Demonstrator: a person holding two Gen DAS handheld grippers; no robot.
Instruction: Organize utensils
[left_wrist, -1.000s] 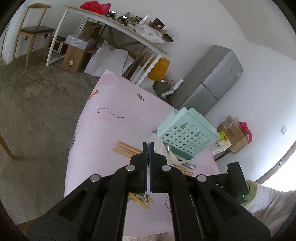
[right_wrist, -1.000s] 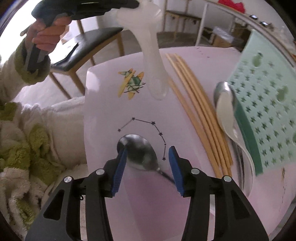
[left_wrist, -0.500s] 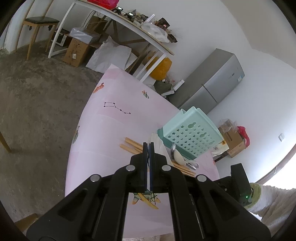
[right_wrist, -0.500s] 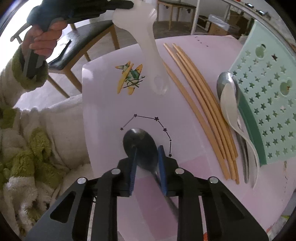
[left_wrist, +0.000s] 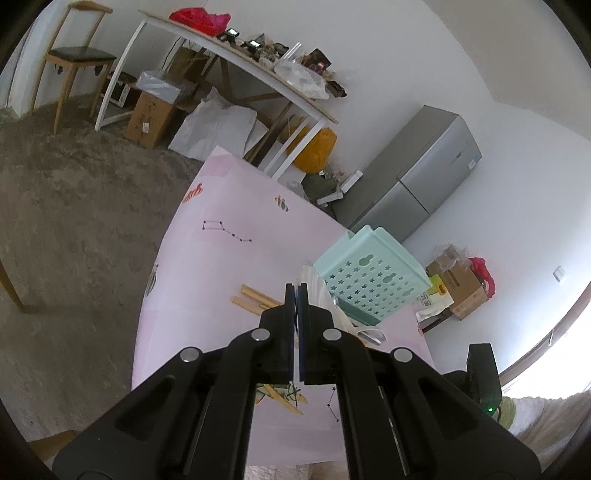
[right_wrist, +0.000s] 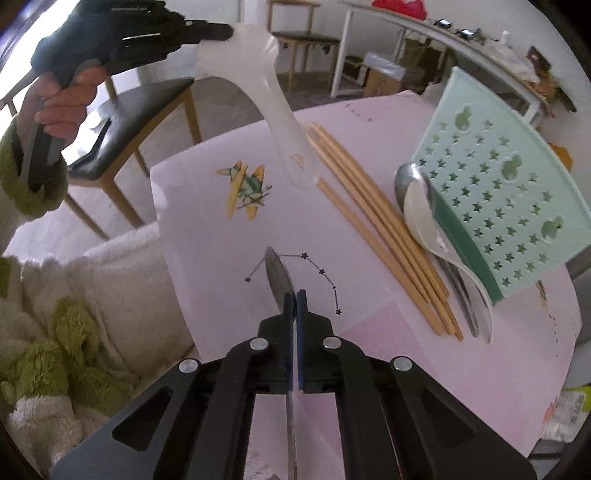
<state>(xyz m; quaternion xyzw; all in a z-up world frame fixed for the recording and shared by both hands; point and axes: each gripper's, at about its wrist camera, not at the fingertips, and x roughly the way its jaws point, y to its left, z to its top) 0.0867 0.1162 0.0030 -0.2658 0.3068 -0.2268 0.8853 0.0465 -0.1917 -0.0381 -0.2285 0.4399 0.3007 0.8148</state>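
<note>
The left gripper (right_wrist: 221, 33) was clamped on a white spoon (right_wrist: 280, 122) held above the chopsticks (right_wrist: 376, 225). Left of the chopsticks, the right gripper (right_wrist: 295, 306) pinched a metal spoon (right_wrist: 279, 277). The basket (right_wrist: 509, 206) lay right of them.

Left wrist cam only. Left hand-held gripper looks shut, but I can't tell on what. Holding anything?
Observer: Yes. The right wrist view shows the left hand-held gripper clamping a white plastic spoon by its wide end, narrow end hanging down.
Operator: Right side?
Observer: The right hand-held gripper is shut on a metal spoon, with its bowl turned edge-on.
Operator: Anything left by the basket?
Observer: A white ladle spoon lies on a second metal spoon against the green basket.
</note>
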